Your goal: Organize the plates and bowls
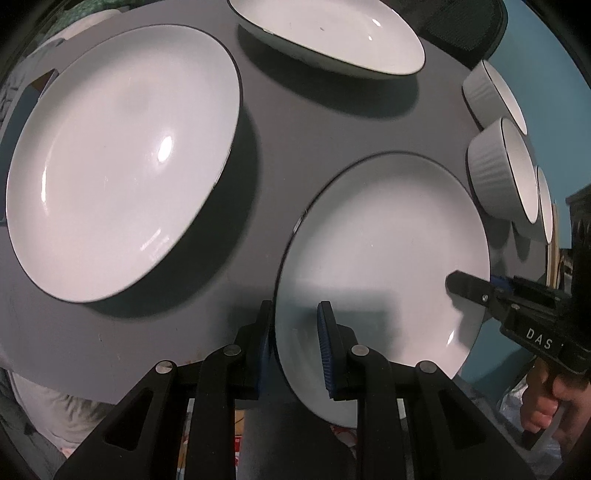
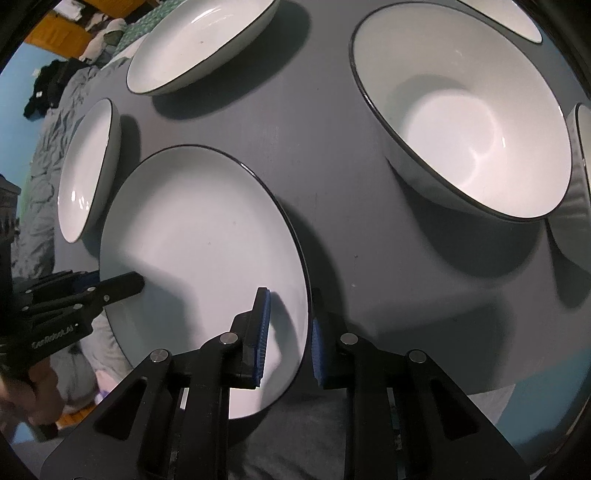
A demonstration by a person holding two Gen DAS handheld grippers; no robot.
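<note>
A white, dark-rimmed plate (image 1: pixel 388 258) lies at the near edge of the grey table (image 1: pixel 266 122). My left gripper (image 1: pixel 295 325) straddles its left rim, jaws open with a gap to the rim. My right gripper (image 2: pixel 288 325) straddles the opposite rim of the same plate (image 2: pixel 199 236), also open. Each gripper shows in the other's view: the right one (image 1: pixel 476 288) and the left one (image 2: pixel 122 286). Two more large plates (image 1: pixel 122 158) (image 1: pixel 328 33) and ribbed white bowls (image 1: pixel 502 170) (image 1: pixel 491 92) stand on the table. A big bowl (image 2: pixel 472 122) is near my right gripper.
Further plates (image 2: pixel 195 40) (image 2: pixel 88 170) sit to the far left in the right wrist view. A bed with grey bedding (image 2: pixel 48 155) lies beyond the table's left edge. A dark chair back (image 1: pixel 476 29) stands behind the table.
</note>
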